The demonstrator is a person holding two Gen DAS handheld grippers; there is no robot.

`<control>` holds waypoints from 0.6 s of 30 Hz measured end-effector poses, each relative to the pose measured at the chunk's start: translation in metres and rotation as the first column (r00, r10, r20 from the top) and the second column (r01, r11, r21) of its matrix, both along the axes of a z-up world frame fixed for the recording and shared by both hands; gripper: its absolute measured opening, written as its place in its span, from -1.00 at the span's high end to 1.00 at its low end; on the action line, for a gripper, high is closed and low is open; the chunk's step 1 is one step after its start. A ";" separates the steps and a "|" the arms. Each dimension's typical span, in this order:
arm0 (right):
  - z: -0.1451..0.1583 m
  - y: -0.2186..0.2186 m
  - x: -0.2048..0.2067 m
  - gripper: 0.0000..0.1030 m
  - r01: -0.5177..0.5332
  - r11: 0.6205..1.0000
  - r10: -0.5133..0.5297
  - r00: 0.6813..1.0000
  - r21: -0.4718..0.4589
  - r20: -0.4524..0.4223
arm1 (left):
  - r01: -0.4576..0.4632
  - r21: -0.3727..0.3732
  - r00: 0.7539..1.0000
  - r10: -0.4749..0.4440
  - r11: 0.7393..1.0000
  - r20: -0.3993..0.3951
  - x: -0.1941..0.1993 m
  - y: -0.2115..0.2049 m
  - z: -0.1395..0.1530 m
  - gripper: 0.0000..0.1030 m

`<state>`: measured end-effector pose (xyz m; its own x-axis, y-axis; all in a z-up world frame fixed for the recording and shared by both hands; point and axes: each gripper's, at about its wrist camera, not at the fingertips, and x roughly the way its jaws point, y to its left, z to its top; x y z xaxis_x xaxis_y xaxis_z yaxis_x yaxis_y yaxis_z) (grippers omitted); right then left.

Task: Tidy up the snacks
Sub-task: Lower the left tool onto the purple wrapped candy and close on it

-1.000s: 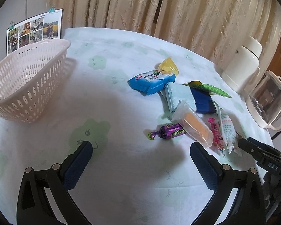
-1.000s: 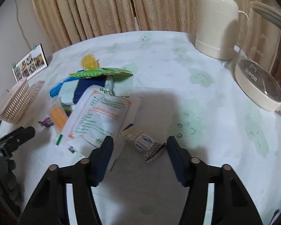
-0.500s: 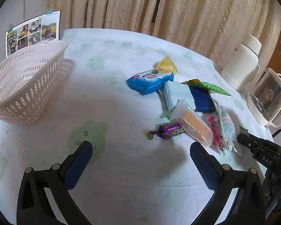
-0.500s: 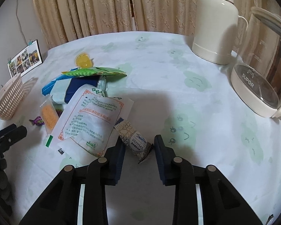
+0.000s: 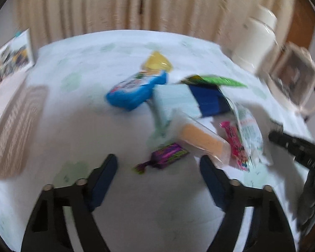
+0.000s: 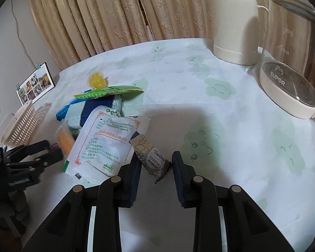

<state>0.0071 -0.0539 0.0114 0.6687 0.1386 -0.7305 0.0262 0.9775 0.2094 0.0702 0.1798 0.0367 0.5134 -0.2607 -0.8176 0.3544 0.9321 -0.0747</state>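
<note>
Two claws over a table (image 6: 231, 109) in a pale cloth with green prints. Right claw (image 6: 156, 163) set narrow around a patterned snack bar (image 6: 151, 157) marked DENMAS, one finger on each side of its near end, small gaps showing, bar lying flat on the cloth toward the near edge. Left claw (image 5: 157, 168) spread wide, gripping nothing, just short of a purple candy (image 5: 166, 155); left view blurred. Beyond the candy, a clear packet with an orange bar (image 5: 201, 140), a pink wrapper (image 5: 234, 142) and a white pouch (image 6: 107, 145), the pouch overlapping the far end of the snack bar. Farther in, toward the middle: a blue packet (image 5: 134, 92), a pale green and navy pack (image 5: 191, 100), a green packet (image 6: 109, 91) resting on top of that pack, a yellow jelly cup (image 6: 97, 80). Pink basket (image 6: 21, 124) by the left edge, photo card (image 6: 35, 85) behind it. White flask (image 6: 234, 21) and glass kettle (image 6: 292, 67) at the far right corner. Beige curtain (image 6: 115, 14) behind the table.
</note>
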 end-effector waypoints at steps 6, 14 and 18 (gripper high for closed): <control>0.001 -0.002 -0.001 0.47 -0.009 0.999 0.009 1.000 0.031 0.005 | 0.058 0.038 0.998 -0.058 0.998 0.009 -0.002 -0.011 0.000 -0.16; 0.001 -0.004 -0.002 0.47 -0.019 0.998 0.018 1.000 0.052 0.010 | 0.095 0.040 0.995 -0.095 0.995 0.007 -0.025 -0.015 0.004 -0.16; 0.001 -0.004 -0.003 0.47 -0.020 0.998 0.019 1.000 0.057 0.011 | 0.070 0.023 0.998 -0.070 0.997 -0.001 -0.020 -0.013 0.004 0.02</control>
